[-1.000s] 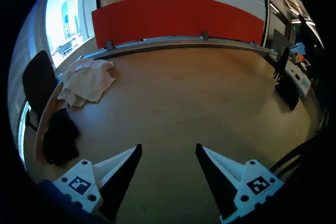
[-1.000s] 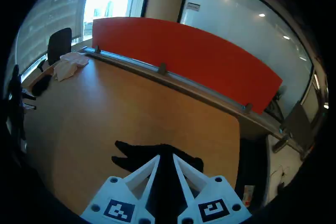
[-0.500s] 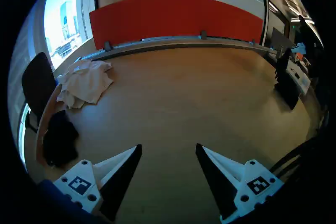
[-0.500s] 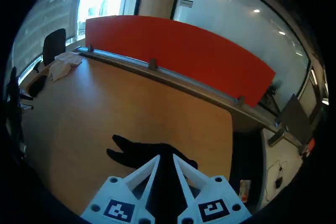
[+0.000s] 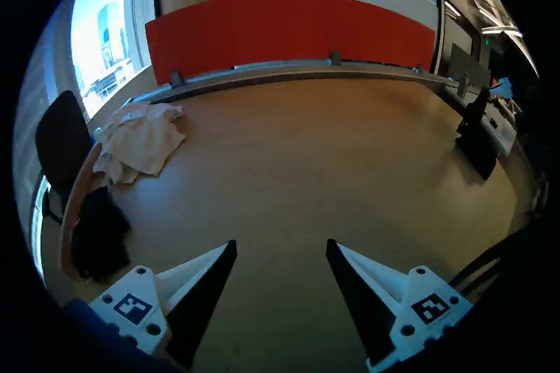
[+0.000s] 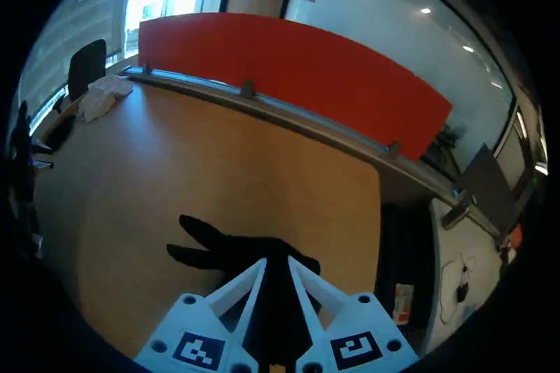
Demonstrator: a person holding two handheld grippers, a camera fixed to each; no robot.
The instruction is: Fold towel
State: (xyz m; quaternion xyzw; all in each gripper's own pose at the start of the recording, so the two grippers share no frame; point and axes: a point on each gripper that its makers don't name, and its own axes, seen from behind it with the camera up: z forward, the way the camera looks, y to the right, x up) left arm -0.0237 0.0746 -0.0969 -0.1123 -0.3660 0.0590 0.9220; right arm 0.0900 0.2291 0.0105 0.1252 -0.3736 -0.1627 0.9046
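— Right claw [image 6: 276, 261] is nipping what looks to be a dark towel [image 6: 210, 247] at the bottom of the right gripper view. Its fingers are drawn almost together, with black cloth filling the slit between them. Are you reading that as a firm hold?

— I am judging it so. Both fingers seem to be pressing on the cloth, though the contact itself is lying in shadow. The towel is spreading over the tabletop [image 6: 210, 149] from the fingertips up and to the left of the frame, ending in two ragged points at centre left.

— And the other one?

— Left claw [image 5: 280, 241] is hanging wide open over bare wood at the bottom of the left gripper view, gripping nothing.

— So which way is the fold going?

— The towel's long run is lying leftward from the right claw, so the free end, not the pinched one, is wanting a second hold. I am guessing the left claw is the one to take it. How near it is to that end, I cannot tell.

— What is sitting in the upper left?

— A pale cloth [image 5: 140, 138] is lying crumpled at the far corner of the tabletop, beside a black chair [image 5: 59, 135] and below a red screen [image 5: 294, 23], well apart from both claws. A darker bundle [image 5: 98, 233] is slumping at the left edge of the frame beneath it.
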